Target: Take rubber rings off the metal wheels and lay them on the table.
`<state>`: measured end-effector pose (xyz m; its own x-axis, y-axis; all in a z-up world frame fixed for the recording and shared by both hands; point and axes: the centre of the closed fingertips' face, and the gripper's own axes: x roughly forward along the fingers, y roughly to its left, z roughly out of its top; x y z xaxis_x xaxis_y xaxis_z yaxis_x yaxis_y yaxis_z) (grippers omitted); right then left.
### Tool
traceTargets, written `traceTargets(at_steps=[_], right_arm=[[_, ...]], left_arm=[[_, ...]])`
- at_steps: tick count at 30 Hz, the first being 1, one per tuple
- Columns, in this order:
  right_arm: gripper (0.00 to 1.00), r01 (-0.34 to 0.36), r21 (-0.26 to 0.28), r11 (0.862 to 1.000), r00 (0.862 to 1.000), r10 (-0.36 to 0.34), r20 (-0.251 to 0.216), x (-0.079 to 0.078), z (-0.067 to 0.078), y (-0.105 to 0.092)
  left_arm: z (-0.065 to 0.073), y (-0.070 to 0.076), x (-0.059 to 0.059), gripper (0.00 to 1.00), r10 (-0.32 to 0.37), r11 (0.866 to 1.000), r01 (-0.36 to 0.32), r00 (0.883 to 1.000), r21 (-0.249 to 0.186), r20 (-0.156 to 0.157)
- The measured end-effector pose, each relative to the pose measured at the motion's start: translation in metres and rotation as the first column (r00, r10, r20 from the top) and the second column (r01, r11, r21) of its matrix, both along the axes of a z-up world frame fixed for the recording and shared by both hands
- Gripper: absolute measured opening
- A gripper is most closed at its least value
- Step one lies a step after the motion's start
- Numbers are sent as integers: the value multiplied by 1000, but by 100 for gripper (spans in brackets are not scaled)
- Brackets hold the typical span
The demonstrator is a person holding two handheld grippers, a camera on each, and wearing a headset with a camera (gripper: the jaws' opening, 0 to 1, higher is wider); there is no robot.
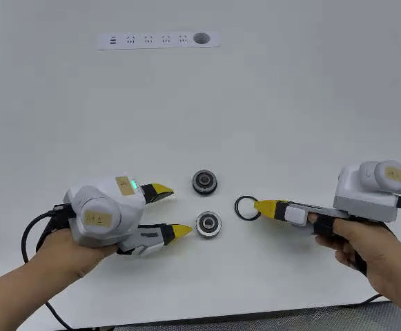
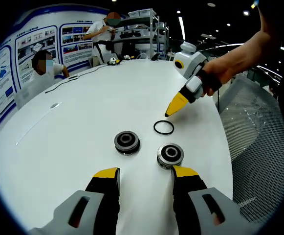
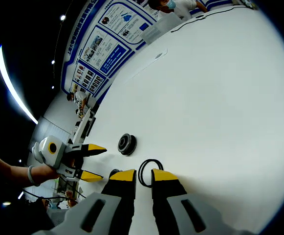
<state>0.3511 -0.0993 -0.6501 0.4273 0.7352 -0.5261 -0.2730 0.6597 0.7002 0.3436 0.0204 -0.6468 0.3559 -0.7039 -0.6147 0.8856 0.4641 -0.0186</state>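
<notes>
Two metal wheels stand on the white table. The far wheel has a dark outer band. The near wheel shows a silvery rim. A loose black rubber ring lies flat to the right of the wheels. My left gripper is open, its tips just short of the wheels, holding nothing. My right gripper hovers at the ring with a narrow gap between its jaws, apart from the ring.
A white power strip lies at the table's far side. A black cable trails from my left gripper by the front edge. Two people are at the table's far end in the left gripper view.
</notes>
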Motion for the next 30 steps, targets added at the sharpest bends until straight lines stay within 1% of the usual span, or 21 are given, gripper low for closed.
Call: traceTargets(at_steps=[4,15,23,26,30], right_arm=[[13,-6,7,1000,1000,6,5,2,3,4],[13,-21,18,1000,1000,21,8,4,5,10],[12,-31,25,999,1000,31,8,6,4,13],[12,-35,28,999,999,35,8,6,4,16],[12,-37,31,999,999,37,6,6,5,18]], left_arm=[[2,1,9,42,19,1000,-19,1000,-7,2],[9,-2,27,39,25,1000,-25,999,-6,29],[15,-11,38,33,7,1000,-7,999,-11,50],[16,-16,42,33,1,1000,0,999,-11,53],[14,-21,45,32,-10,1000,11,999,-8,51]])
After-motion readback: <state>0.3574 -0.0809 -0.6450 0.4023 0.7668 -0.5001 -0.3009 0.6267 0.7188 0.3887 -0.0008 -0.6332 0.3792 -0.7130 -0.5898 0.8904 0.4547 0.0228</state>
